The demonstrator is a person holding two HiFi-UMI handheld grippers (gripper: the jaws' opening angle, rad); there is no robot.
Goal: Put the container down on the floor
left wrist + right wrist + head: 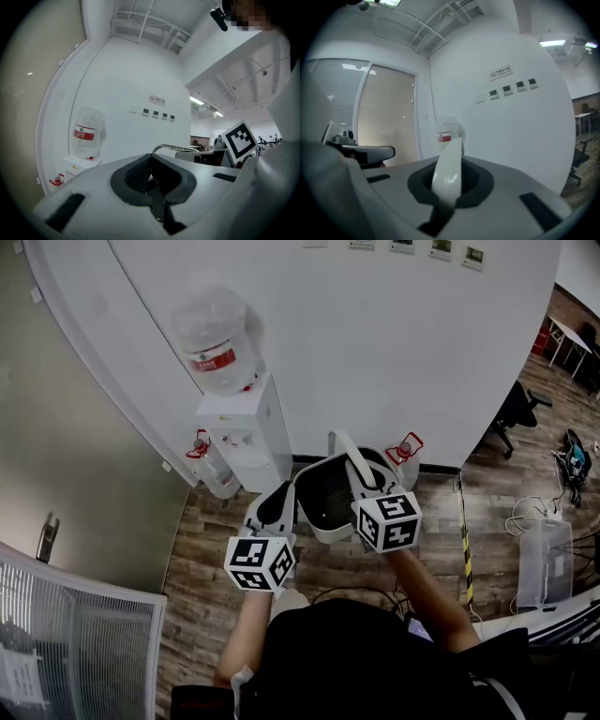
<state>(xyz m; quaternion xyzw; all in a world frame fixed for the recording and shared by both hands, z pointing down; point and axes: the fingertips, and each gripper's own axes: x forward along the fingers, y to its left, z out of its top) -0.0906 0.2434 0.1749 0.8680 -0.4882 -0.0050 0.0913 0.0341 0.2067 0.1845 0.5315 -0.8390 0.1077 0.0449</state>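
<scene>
Closest to us, both grippers reach out in front of our dark sleeves. Our left gripper (281,501) has its fingers clenched on the white round plastic container (319,526), with its dark mesh wall pinched between the pads. Our right gripper (364,474) is clamped on the container's curved white strap handle (349,451), which rises from between its fingers. The container hangs between the two sets of fingertips, and we judge it is well above the brown wood-plank floor (202,559). A white water dispenser (246,432) stands beyond the fingertips, against the wall. We have not started setting it down. We must lower it until its base rests on the planks, then release both grips.
</scene>
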